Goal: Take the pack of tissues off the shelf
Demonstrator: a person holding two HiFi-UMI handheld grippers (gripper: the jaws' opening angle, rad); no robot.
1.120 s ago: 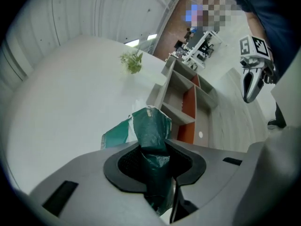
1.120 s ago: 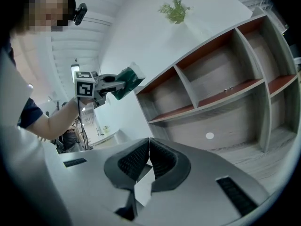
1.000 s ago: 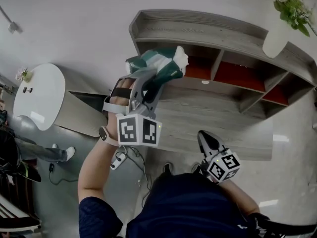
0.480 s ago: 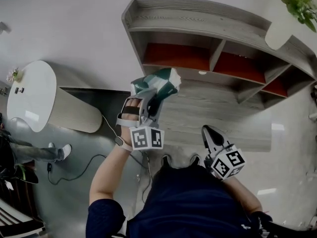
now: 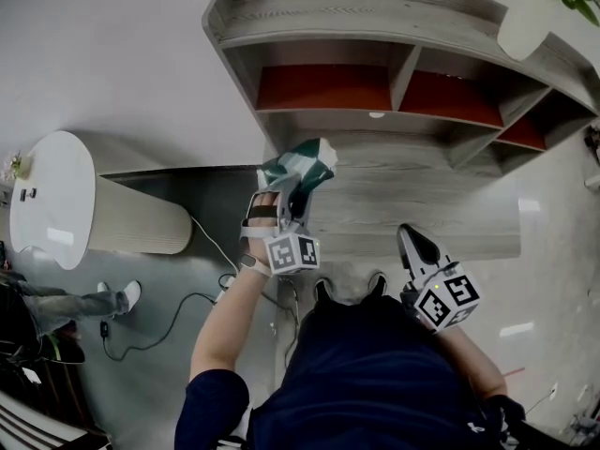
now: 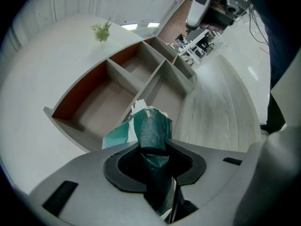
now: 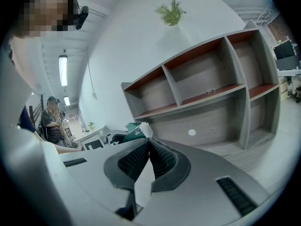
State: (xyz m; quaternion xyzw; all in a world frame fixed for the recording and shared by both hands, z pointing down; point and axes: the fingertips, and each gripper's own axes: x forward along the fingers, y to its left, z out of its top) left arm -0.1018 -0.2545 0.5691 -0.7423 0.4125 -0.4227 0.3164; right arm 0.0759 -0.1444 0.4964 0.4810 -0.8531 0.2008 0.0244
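Observation:
The pack of tissues [image 5: 298, 165] is green and white, soft and crumpled. My left gripper [image 5: 289, 198] is shut on it and holds it in the air below and in front of the wooden shelf [image 5: 375, 26]. In the left gripper view the green wrap of the pack of tissues [image 6: 151, 135] is pinched between the two dark jaws, its top sticking out toward the shelf [image 6: 117, 93]. My right gripper [image 5: 413, 242] hangs low at the right, its jaws together with nothing between them. The right gripper view shows the pack of tissues [image 7: 136, 129] off to the left.
The shelf has red-backed compartments [image 5: 323, 87] that look bare. A white vase with green leaves [image 5: 527, 28] stands on its top right. A round white table [image 5: 52, 200] is at the left, with a cable [image 5: 155, 322] on the grey floor. Another person [image 7: 51, 119] stands far left.
My left gripper has come down and away from the shelf with the pack of tissues in it. The right gripper has hardly moved.

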